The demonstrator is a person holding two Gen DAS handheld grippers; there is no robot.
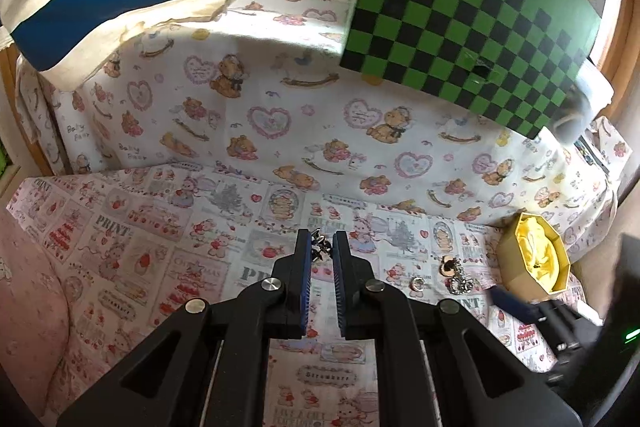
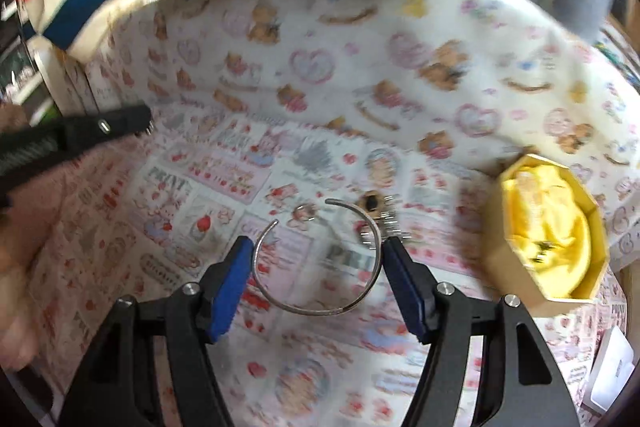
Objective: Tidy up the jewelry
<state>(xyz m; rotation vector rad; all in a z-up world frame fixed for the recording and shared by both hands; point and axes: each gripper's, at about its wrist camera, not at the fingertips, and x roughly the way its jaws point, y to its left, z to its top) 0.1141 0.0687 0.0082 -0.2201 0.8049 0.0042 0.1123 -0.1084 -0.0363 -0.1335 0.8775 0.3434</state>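
Right wrist view: the right gripper (image 2: 318, 251) is standing open around a silver bangle (image 2: 316, 259) lying on the printed cloth (image 2: 224, 187), its pads flanking the bangle's sides, with the yellow box (image 2: 548, 227) sitting to the right. The left gripper (image 1: 322, 247) is pinching a small dark trinket (image 1: 320, 247) between nearly closed jaws.

Left claw (image 1: 321, 251) nearly closed, pinching a small dark trinket (image 1: 320, 247) above the printed cloth surface (image 1: 160, 247). Yellow-lined octagonal box (image 1: 534, 259) stood right; ring (image 1: 418, 283) and chain (image 1: 460, 277) lay beside it.
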